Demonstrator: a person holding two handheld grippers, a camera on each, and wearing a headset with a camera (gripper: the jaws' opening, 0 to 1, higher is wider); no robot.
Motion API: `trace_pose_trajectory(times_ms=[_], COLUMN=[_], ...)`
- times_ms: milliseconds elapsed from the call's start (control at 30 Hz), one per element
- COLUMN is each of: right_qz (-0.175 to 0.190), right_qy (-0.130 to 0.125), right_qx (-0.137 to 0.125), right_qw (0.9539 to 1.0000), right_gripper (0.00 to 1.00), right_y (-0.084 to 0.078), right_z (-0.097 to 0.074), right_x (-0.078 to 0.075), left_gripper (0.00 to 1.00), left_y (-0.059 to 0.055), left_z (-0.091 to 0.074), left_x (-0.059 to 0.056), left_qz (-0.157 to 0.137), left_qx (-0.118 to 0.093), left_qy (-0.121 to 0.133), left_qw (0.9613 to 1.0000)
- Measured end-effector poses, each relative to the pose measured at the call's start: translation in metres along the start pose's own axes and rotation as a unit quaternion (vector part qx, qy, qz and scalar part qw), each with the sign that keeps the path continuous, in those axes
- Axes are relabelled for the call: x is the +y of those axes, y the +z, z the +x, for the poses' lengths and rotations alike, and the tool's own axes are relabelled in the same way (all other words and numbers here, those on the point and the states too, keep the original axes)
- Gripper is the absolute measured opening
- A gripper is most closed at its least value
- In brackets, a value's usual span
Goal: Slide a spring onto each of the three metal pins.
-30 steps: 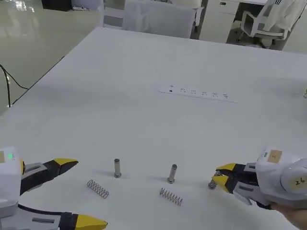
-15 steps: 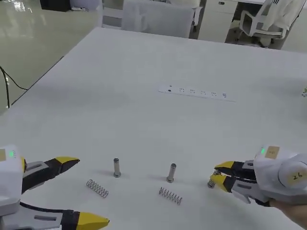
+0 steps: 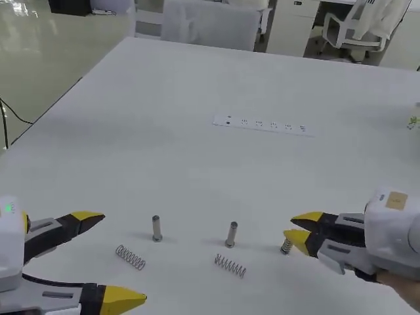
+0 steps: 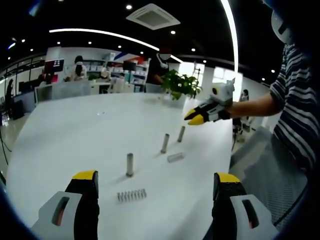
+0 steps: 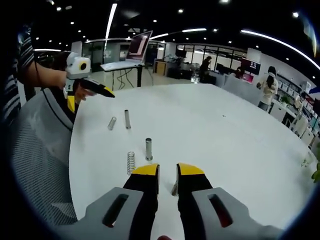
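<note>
Left tongs [image 3: 107, 259] gape wide, yellow tips far apart, gripping nothing, and their white body is cut off at the frame's corner. Right tongs [image 3: 300, 228]: tips just a sliver apart, clamped on nothing I can see. Just beside the lower tip stands the right-hand pin [image 3: 287, 246]. Its shaft looks ribbed, like a coil, but it's too small to call. In the right gripper view it peeks through the gap between the jaws. Two smooth steel cylinders, the left pin [image 3: 156, 228] and the middle pin [image 3: 231, 234], stand upright on the matte white desk [image 3: 197, 164]. Near each lies a loose wire coil, the left spring [image 3: 130, 256] and the middle spring [image 3: 230, 266], both on their sides. Farther back lies a white power strip [image 3: 262, 125].
</note>
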State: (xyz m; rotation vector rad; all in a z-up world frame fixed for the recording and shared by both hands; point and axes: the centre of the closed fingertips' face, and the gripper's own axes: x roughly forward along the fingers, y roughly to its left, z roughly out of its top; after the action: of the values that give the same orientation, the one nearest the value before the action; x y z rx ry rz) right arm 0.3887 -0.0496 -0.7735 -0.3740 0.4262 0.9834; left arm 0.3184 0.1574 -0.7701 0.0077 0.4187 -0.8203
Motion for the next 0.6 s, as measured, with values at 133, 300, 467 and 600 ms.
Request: trace_pose_trajectory(times_ms=[133,300,467,600], right_qz=[0.001,0.020,0.023,0.018], right_qy=[0.010,0.025,0.044,0.057], right_qx=[-0.001,-0.004,0.000,0.007], right_qw=[1.0000,0.9995,0.9988,0.9982], right_gripper=[0.11,0.10,0.10,0.10], right_y=[0.000,-0.002,-0.006,-0.008], right_z=[0.001,0.006,0.015,0.026], right_x=[0.011,0.026,0.045,0.055], left_gripper=[0.92,0.92,0.91,0.91], left_y=[0.002,0.002,0.002,0.006], left_z=[0.000,-0.001,-0.002,-0.002], left_x=[-0.001,-0.002,0.000,-0.001], left_qz=[-0.001,-0.002,-0.004,-0.010], left_qx=[-0.003,-0.003,-0.003,-0.008], left_qy=[-0.001,-0.002,0.000,-0.001], left_qw=[1.0000,1.0000,1.0000,0.9999])
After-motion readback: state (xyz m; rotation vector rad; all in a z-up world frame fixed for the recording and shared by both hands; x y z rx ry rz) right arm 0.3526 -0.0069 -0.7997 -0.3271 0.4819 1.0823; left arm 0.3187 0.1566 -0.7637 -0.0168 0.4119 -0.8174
